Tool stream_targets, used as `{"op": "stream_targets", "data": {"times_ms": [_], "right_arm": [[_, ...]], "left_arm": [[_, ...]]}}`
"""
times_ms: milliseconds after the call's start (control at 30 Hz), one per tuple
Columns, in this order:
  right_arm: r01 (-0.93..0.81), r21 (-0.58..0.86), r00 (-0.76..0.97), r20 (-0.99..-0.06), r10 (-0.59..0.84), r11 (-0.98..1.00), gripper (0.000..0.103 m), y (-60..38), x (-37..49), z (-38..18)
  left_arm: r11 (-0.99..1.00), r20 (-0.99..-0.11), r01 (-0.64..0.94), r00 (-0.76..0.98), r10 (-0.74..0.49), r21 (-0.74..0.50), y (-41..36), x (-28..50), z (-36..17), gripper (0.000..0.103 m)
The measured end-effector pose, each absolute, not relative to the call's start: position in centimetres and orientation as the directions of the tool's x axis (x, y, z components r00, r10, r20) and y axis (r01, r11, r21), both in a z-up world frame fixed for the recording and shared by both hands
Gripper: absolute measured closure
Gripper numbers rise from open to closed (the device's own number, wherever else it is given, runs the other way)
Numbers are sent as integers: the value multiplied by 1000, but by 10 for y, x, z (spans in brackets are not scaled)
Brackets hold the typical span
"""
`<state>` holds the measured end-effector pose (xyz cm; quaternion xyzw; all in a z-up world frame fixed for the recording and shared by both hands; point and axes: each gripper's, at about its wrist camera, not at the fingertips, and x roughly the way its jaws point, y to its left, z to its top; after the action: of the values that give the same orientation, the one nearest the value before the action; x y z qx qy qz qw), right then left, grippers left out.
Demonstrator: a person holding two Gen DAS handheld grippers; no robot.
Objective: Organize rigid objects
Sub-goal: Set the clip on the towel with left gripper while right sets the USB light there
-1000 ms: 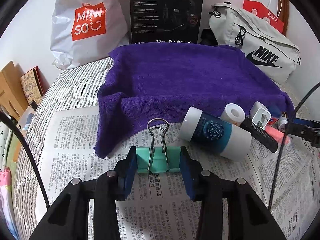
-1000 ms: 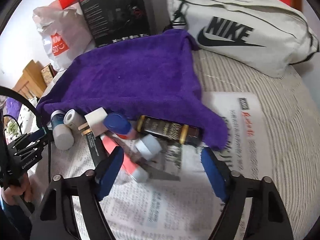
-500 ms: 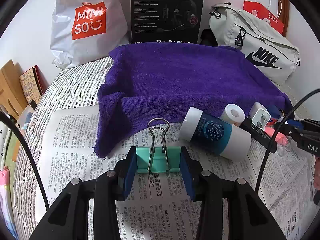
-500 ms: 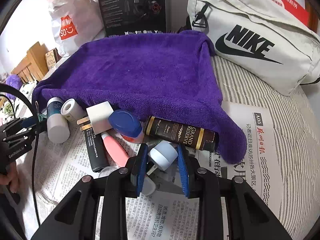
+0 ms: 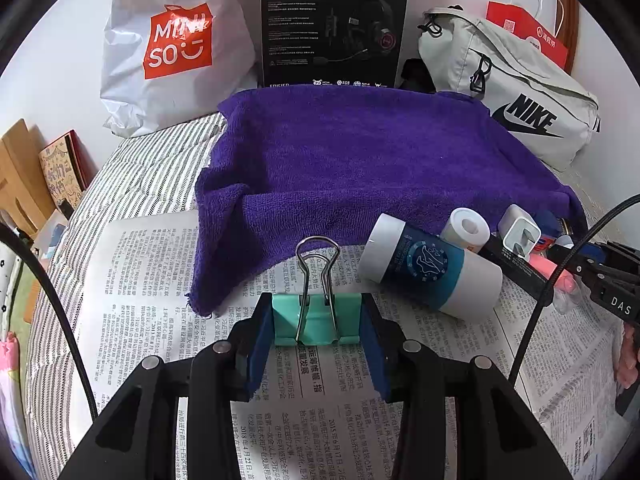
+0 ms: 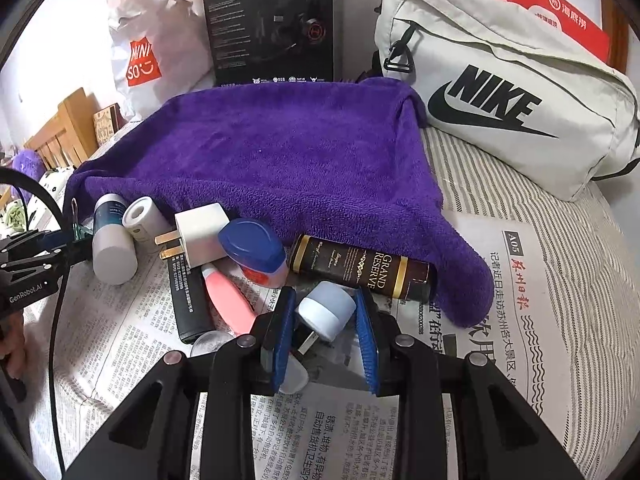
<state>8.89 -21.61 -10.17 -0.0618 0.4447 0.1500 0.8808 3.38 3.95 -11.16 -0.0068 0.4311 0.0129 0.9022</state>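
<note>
My left gripper [image 5: 318, 316] is shut on a mint-green binder clip [image 5: 288, 320] with its wire handles up, over the newspaper [image 5: 140, 280]. My right gripper [image 6: 326, 320] is shut on a small pale-blue capped container [image 6: 320, 306], just in front of a dark brown bottle [image 6: 360, 268]. Along the near edge of the purple towel [image 6: 280, 160] lie a white and teal bottle [image 5: 432, 268], a white roll [image 5: 466, 226], a white plug adapter [image 6: 200, 232], a blue-lidded jar [image 6: 254, 248], a pink tube [image 6: 228, 296] and a black tube [image 6: 188, 300].
A white shopping bag [image 5: 172, 52], a black headset box [image 5: 332, 24] and a grey sports bag [image 6: 500, 92] stand behind the towel. Striped bedding [image 6: 560, 260] lies under the newspaper. Wooden items [image 5: 20, 176] sit at the far left.
The right gripper's jaws went from wide apart to closed on the pale-blue capped container, and its view rolled a little. The left gripper and its binder clip have stayed put.
</note>
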Motion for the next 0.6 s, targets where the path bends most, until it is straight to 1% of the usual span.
{"op": "stream_targets", "data": {"times_ms": [167, 333, 600], "right_arm": [[-308, 56, 536, -815, 222, 950, 74, -221, 88, -95], [-312, 30, 549, -810, 206, 950, 74, -226, 85, -79], [-333, 7, 569, -796, 207, 943, 74, -229, 83, -58]], "left_arm": [[999, -777, -30, 629, 10, -12, 40, 32, -111, 64], [999, -783, -37, 621, 19, -5, 44, 29, -109, 64], [995, -769, -66, 639, -17, -78, 65, 18, -87, 64]]}}
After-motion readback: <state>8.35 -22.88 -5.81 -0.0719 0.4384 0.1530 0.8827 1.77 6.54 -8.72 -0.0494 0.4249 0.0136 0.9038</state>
